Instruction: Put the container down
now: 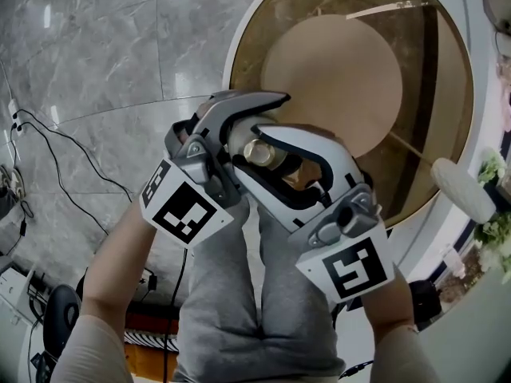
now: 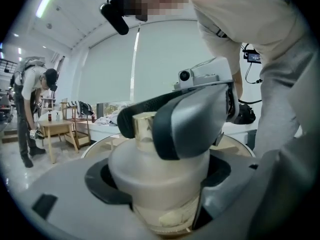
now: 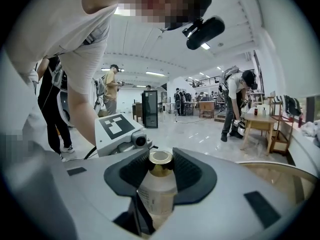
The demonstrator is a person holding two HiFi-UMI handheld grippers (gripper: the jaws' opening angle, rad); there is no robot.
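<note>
Two grips share one load, likely for steadiness. The left hand-held gripper (image 2: 159, 184) is clamped round the broad body of the pale container (image 1: 258, 152) and seems to carry the weight. The right hand-held gripper (image 3: 161, 155) is closed on the neck and gold cap (image 3: 161, 165), probably to stop the container tipping (it stands roughly upright between them). From the head view, the container hangs in the air at the near rim of the round glass worktop (image 1: 435, 118), resting on nothing visible. The put-down looks not yet done, and neither grip should loosen until the base is supported
</note>
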